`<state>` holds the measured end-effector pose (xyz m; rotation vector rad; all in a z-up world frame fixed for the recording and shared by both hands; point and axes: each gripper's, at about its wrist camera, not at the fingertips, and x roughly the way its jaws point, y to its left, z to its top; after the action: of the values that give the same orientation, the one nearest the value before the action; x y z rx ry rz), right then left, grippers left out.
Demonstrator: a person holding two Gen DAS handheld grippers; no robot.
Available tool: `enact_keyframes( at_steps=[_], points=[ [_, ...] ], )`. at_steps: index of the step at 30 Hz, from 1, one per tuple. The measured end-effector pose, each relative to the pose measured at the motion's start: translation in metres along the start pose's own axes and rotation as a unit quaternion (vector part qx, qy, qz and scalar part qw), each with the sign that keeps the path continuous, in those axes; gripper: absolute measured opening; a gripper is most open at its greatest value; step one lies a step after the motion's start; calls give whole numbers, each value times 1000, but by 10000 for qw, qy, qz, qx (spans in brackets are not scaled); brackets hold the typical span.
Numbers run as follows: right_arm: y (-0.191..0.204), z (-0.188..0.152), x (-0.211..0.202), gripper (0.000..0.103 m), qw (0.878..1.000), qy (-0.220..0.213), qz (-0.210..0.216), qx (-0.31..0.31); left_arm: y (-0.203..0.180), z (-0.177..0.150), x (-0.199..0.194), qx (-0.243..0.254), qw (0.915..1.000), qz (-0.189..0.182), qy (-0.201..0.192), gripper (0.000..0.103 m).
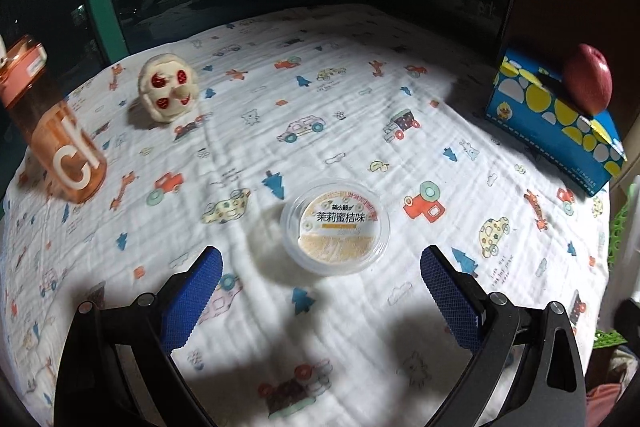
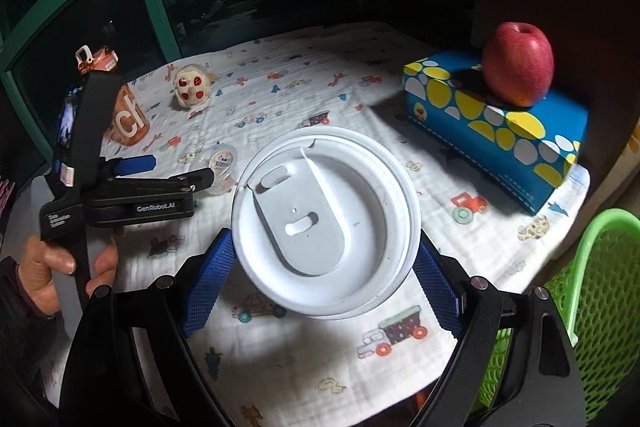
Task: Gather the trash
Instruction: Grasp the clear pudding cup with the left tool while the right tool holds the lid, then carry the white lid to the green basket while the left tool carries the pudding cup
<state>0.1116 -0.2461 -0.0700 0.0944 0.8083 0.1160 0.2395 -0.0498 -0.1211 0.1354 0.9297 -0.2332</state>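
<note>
Tablecloth [image 1: 360, 75] printed with cars and trees fills the left wrist view, and a sealed jelly cup [image 1: 335, 225] is seen lying on it just beyond the left gripper [image 1: 321, 261], whose blue pads are spread wide with nothing held. An orange bottle [image 1: 56, 131] stands at far left, a plush toy [image 1: 169, 87] behind it, and an apple [image 1: 588, 79] rests on a blue tissue box [image 1: 560, 123] at far right.

From the right wrist view, a white lidded cup [image 2: 325, 221] is clamped between the pads of the right gripper [image 2: 320, 287]. A green mesh basket [image 2: 596, 299] is visible at near right, off the table edge. The left gripper [image 2: 182, 171] is seen at left, aimed at the jelly cup [image 2: 223, 161].

Carrying the cup to the basket appears to be the step in hand. Next, a swing right over the basket rim and a release would be called for, while the jelly cup remains to be grasped.
</note>
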Motion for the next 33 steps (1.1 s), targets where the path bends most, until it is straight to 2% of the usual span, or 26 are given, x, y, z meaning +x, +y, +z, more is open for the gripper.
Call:
enact_keyframes(
  at_steps=[4,12,15,20,26,33],
  points=[
    [-19,-6,-12,86,9998,-42,-75,169,-3,6,18,-18,9999,34,139,96],
    [-42,-14,-21,86,9991,-67,-197,379,1,12,41,-258,9990,-171,313,94],
    [-47,-15,-24,86,9989,-88,-209,408,0,13,47,-290,9985,-268,385,78],
    [-49,-16,-25,86,9988,-101,-243,423,-1,15,53,-320,9982,-342,379,67],
    [-52,-19,-30,86,9983,-111,-286,489,-5,14,49,-225,9989,-324,263,67],
    [-63,-24,-40,86,9973,-178,-376,602,-19,10,19,-35,9996,-269,24,67]
  ],
)
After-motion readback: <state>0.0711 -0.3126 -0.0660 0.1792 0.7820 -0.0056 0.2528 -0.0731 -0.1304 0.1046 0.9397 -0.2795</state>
